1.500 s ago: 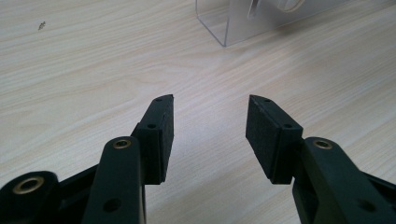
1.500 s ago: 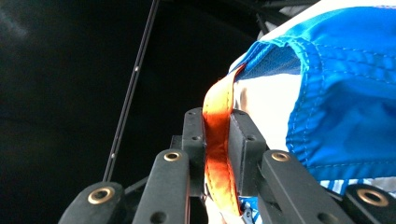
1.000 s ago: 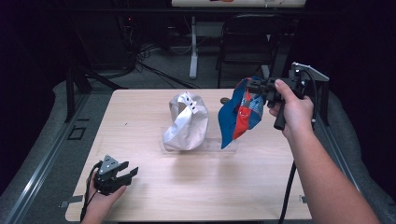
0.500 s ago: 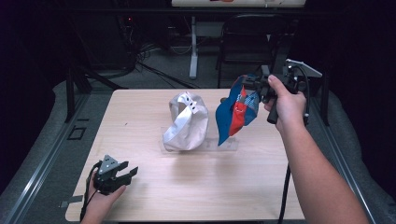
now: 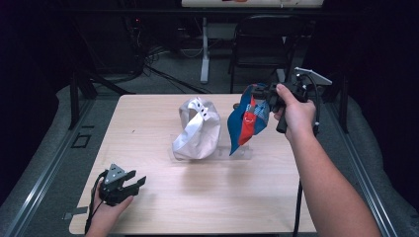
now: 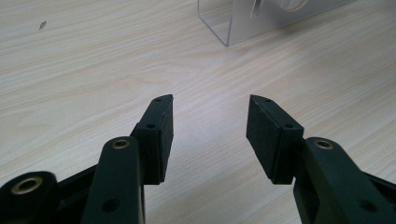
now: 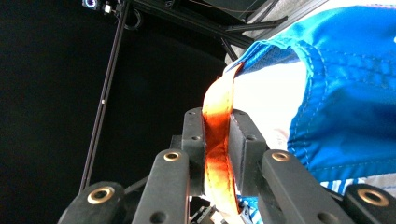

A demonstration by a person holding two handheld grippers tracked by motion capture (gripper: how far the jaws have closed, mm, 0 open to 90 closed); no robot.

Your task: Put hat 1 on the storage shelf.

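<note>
The right tongs (image 5: pixel 259 94) pinch the blue cap's (image 5: pixel 247 121) orange edge to lift it, while the left tongs (image 6: pixel 209 133) rest open and empty.

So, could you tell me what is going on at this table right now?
A person holds a gripper in each hand. The right gripper is shut on the orange strap of a blue cap, holding it up above a clear stand at the far right of the table. A white cap sits on the stand beside it. The left gripper rests open near the table's front left corner, holding nothing.
</note>
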